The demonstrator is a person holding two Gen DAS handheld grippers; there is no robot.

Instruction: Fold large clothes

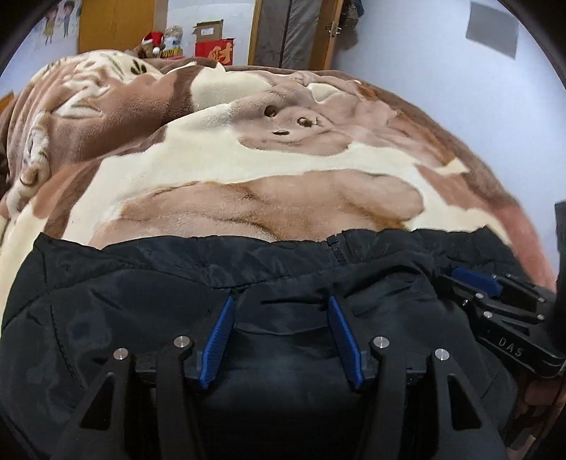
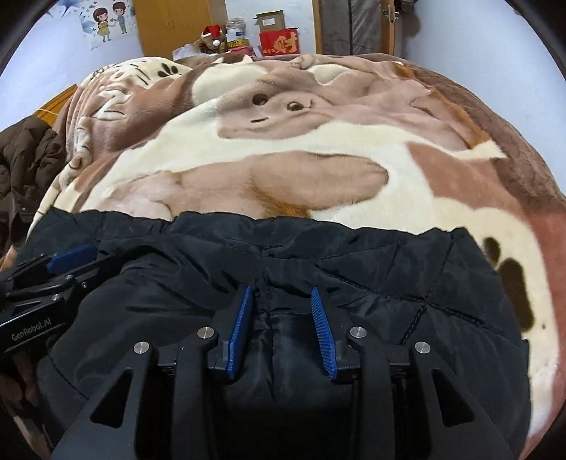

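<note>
- While the black jacket (image 1: 141, 311) lies flat across the near part of the bed, its far hem runs side to side at about 12 o'clock from both claws, with the brown-and-cream blanket (image 1: 219, 166) spread bare beyond it.
- Left gripper (image 1: 281, 304): its blue pads stand apart, tips down on the jacket cloth, with nothing pinched between them.
- Right gripper (image 2: 281, 295): its pads are likewise apart, resting on the jacket on either side of a raised crease; no cloth is clamped.
- From the left camera the right gripper shows at 3 o'clock, low on the jacket; whether that one's pads touch the cloth there I cannot tell.
- A brown coat (image 2: 24, 166) is heaped at 9 o'clock off the bed's edge in the right view.
- Past the bed at 12 o'clock stand a red box (image 2: 279, 42), a Santa hat (image 2: 211, 31) and a wooden door frame (image 1: 256, 32).
- A cartoon poster (image 2: 109, 21) hangs on the wall at 11 o'clock.
</note>
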